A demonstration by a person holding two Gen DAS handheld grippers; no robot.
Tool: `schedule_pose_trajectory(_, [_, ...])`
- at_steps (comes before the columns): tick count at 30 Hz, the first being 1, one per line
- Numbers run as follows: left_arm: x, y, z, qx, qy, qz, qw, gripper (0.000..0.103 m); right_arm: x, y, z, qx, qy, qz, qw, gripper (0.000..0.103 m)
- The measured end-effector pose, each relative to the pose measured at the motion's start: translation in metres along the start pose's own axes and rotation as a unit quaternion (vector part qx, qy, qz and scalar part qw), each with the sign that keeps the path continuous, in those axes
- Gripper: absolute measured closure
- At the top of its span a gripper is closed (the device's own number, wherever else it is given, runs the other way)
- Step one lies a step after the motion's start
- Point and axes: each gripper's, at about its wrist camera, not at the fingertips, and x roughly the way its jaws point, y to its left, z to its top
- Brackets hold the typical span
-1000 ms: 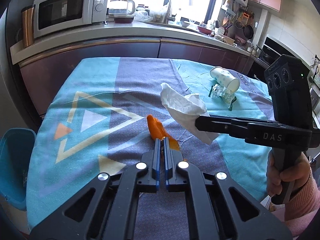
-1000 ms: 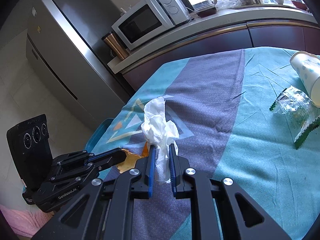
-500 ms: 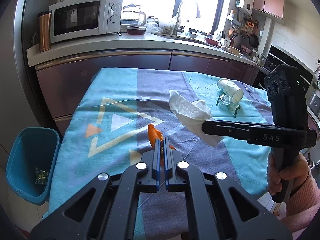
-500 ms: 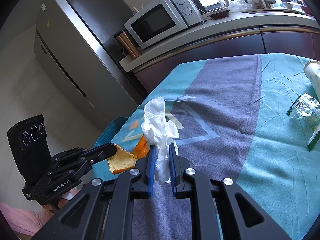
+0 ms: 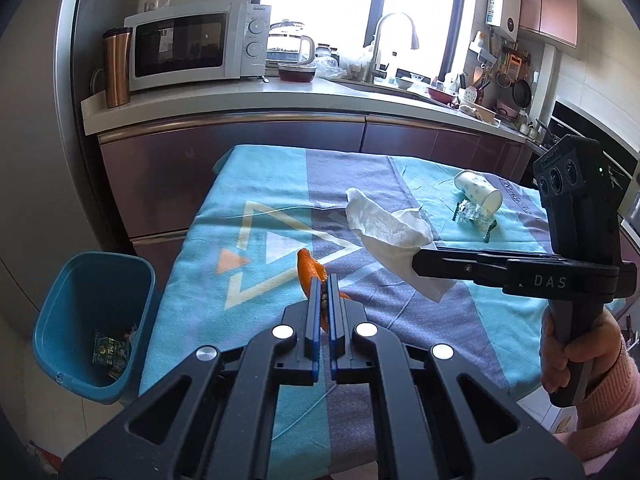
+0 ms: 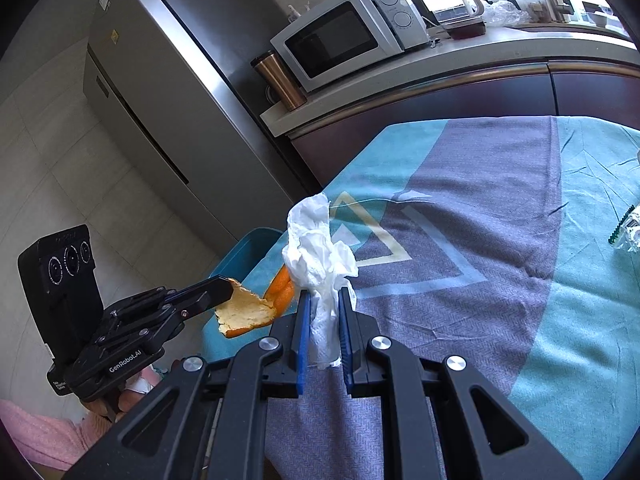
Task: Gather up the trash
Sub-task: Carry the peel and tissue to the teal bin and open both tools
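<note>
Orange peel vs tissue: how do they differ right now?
The orange peel is stiff, curved and orange with a pale inside; the tissue is white, soft and crumpled. The left gripper holds the peel, the right gripper the tissue. Both are clamped and lifted off the table.

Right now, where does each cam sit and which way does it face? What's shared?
Left wrist: on the left tongs, facing down-forward over the table to the counter and microwave; they pinch orange peel; right hand visible.
Right wrist: on the right tongs, facing the fridge corner; they clamp a tissue.
Shared: tablecloth, blue bin, microwave, both trash pieces, each other's tongs.
</note>
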Motion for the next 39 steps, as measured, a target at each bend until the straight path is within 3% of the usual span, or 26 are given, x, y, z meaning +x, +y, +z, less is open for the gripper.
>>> schedule_pose_trajectory(39, [-0.053, 0.067, -0.004, -0.048, -0.038, 0.072, 0.9955, 0.100, 0.059, 0.067, 0.006, -0.055, 0.048, 0.055, 0.996, 0.091])
